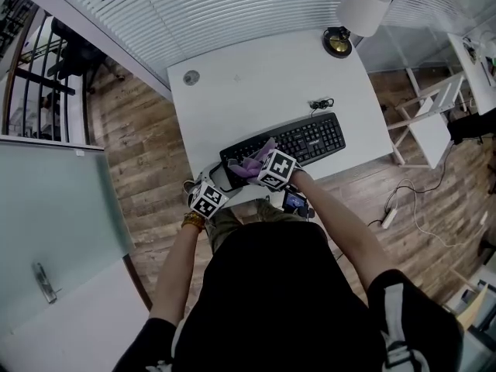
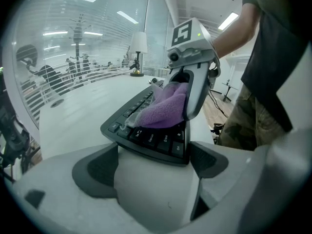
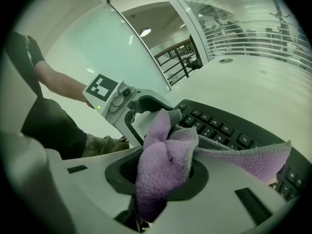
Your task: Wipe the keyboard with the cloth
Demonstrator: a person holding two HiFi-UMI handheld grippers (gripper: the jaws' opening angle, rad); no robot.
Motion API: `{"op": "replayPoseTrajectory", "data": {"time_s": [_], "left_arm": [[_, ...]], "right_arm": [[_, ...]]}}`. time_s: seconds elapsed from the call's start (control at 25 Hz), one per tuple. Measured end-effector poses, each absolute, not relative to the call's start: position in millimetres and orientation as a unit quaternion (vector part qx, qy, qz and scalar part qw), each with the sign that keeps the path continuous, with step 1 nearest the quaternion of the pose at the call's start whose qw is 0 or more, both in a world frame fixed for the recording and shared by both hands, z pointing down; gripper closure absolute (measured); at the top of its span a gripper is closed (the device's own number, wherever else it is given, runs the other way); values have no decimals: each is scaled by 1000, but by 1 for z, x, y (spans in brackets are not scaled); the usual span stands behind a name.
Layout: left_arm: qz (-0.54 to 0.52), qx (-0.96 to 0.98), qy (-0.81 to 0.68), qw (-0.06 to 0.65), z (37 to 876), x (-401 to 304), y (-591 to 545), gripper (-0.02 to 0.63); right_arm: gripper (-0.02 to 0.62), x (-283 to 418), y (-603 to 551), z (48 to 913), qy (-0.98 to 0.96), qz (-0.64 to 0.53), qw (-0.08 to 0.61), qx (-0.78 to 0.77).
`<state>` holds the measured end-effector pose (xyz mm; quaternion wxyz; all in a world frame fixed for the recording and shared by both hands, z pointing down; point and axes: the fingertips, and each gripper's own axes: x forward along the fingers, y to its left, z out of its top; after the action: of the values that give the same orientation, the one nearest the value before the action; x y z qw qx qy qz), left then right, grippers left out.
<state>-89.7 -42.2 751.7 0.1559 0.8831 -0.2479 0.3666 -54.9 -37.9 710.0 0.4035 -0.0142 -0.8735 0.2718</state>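
Right gripper point(image 1: 262, 167), in the head view, reaches over the left part of the black keyboard point(image 1: 314, 138). The purple cloth point(image 1: 254, 161) is bunched at its tip and lies on the keys there. The left gripper point(image 1: 219, 183) is at the keyboard's left end, just beside the cloth. The keyboard lies slanted on a white table point(image 1: 256, 76).

In the left gripper view, the left gripper point(image 2: 153, 155) has its jaws wide apart and clamps nothing. Its dark pads point(image 2: 95, 172) stand on both sides of the short end of the keyboard point(image 2: 151, 135), and the right pad touches the corner. The keyboard is flat, of hard plastic, with low keys. On the keys just behind this end rests the cloth point(image 2: 163, 113), soft and fluffy, under the grey finger of the right gripper point(image 2: 187, 104).

In the right gripper view, the right gripper point(image 3: 163, 179) is closed tight on the cloth point(image 3: 165, 160). A thick fold is pinched between the jaws, and a flat flap spreads out over the keyboard point(image 3: 219, 128). Beyond the fold, the left gripper point(image 3: 141, 111) stands at the keyboard's end.
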Motion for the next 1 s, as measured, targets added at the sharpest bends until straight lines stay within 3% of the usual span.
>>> {"op": "replayPoseTrajectory", "data": {"time_s": [0.32,0.44,0.6,0.84,0.88,0.96,1.0], "left_arm": [[369,882,-246,156,751,-89,-41,155],[368,884,-222,181,740,-89,-38,158],[252,916,-241,196,674,-85,-59,160],[80,930,-349,85,532,-67,-124,169],[57,924,-371,70,511,-67,-132,201],[21,912,-408,44,474,-67,-143,421],[9,906,-423,31,460,-67,-145,468]], "right_arm": [[495,-74,-32,705,-877,288,383,-16],[489,-64,-47,681,-895,279,347,-5],[488,-41,-95,609,-931,281,219,77],[483,23,-169,478,-930,242,-47,274],[483,30,-170,461,-928,222,-68,292],[483,36,-163,434,-929,171,-82,317],[483,35,-157,424,-931,147,-82,325]]}}
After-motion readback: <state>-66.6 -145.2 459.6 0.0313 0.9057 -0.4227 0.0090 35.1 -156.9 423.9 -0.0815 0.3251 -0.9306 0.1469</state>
